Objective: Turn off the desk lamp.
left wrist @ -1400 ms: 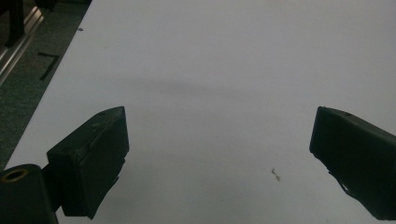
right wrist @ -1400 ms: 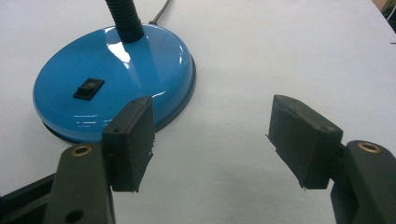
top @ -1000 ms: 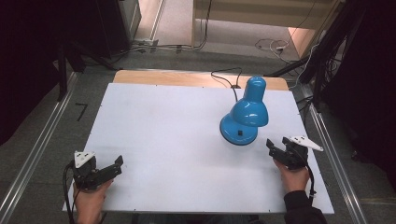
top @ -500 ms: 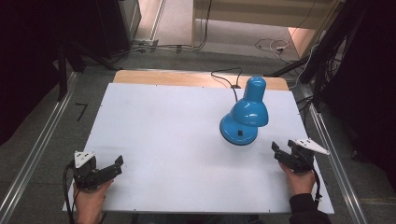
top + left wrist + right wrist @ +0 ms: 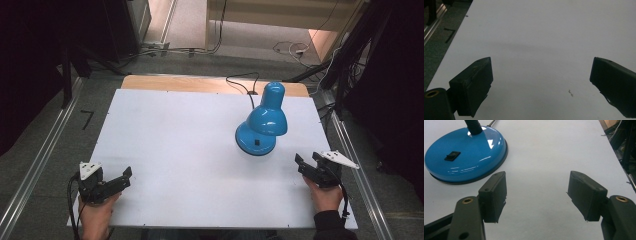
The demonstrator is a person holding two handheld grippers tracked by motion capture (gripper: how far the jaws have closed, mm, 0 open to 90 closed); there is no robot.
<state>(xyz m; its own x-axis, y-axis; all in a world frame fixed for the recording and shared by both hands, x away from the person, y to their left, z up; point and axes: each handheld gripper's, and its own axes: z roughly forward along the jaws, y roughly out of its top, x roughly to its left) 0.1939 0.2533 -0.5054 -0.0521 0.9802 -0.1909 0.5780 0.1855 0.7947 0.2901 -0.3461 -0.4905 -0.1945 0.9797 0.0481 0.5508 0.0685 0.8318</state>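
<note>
Both grippers sit low at the near corners of the white table (image 5: 190,150). The left gripper (image 5: 124,176) gapes wide over bare surface. The right gripper (image 5: 306,161) is spread too, just short of the blue lamp (image 5: 262,122).

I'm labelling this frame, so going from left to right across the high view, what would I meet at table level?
Left tool, held open by the left hand → bare white table → blue desk lamp → right tool, open, in the right hand.
</note>
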